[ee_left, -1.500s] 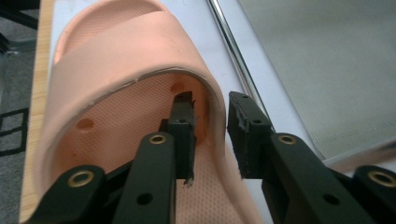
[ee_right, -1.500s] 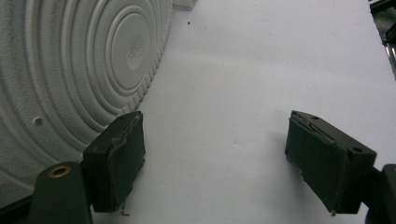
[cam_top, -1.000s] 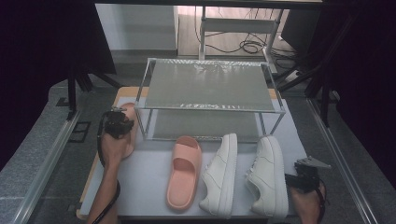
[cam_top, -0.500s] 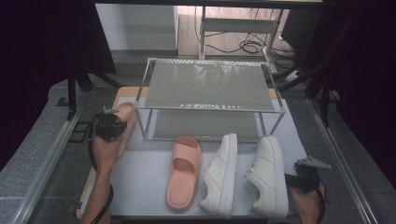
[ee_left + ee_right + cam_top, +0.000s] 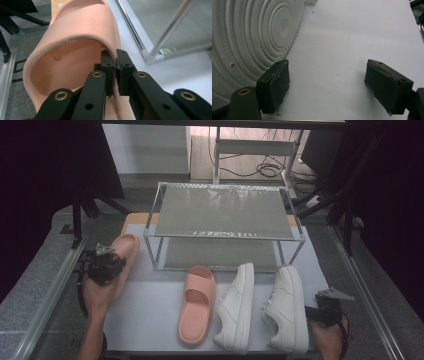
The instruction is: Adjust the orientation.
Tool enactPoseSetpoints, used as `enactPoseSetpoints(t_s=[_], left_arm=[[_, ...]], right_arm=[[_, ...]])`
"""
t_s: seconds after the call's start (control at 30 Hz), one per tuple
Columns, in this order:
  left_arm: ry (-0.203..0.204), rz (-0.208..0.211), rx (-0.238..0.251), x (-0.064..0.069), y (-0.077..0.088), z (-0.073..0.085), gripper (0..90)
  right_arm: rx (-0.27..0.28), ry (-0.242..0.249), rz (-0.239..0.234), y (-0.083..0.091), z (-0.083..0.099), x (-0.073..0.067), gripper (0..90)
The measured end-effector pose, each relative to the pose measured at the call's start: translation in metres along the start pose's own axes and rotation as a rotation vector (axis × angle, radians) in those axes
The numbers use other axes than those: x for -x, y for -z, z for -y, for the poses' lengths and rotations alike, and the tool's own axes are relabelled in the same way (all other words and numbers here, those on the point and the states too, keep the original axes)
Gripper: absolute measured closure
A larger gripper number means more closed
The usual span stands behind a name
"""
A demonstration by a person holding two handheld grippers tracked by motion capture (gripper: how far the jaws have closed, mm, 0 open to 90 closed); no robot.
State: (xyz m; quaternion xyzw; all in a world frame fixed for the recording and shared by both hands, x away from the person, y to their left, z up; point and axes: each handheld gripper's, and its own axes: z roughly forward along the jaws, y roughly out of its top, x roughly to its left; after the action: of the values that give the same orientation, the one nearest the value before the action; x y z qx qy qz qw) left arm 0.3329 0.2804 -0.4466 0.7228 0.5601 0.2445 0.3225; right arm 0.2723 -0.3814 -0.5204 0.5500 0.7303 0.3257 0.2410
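Left hand-held gripper (image 5: 115,75) clamped on pink slide's (image 5: 75,50) strap edge.

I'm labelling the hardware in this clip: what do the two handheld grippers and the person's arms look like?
Both are black two-jaw tools. The left gripper has flat linked arms with brass-ringed pivots and worn, frayed black pads. The right gripper has blocky, worn dark pads. In the high view each carries a grey three-cornered plate and trails a black cable. The forearms are bare; no sleeves show.
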Motion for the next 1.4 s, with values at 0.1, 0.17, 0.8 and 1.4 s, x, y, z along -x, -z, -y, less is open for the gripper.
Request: enactPoseSetpoints(t_s=[0.1, 0.17, 0.8, 1.4], left_arm=[[-0.003, 0.005, -0.001, 0.001, 0.007, 0.007, 85.4], [-0.012, 0.010, -0.006, 0.002, 0.012, 0.012, 85.4], [-0.092, 0.062, -0.026, 0.027, 0.051, 0.044, 85.1], [-0.175, 0.136, -0.039, 0.065, 0.068, 0.063, 85.1]], right_arm=[[0.000, -0.001, 0.000, 0.000, 0.000, 0.000, 20.3], [-0.002, 0.000, -0.001, 0.000, 0.000, 0.000, 20.3], [0.000, -0.002, 0.001, 0.000, 0.000, 0.000, 20.3], [0.000, -0.001, 0.000, 0.000, 0.000, 0.000, 20.3]])
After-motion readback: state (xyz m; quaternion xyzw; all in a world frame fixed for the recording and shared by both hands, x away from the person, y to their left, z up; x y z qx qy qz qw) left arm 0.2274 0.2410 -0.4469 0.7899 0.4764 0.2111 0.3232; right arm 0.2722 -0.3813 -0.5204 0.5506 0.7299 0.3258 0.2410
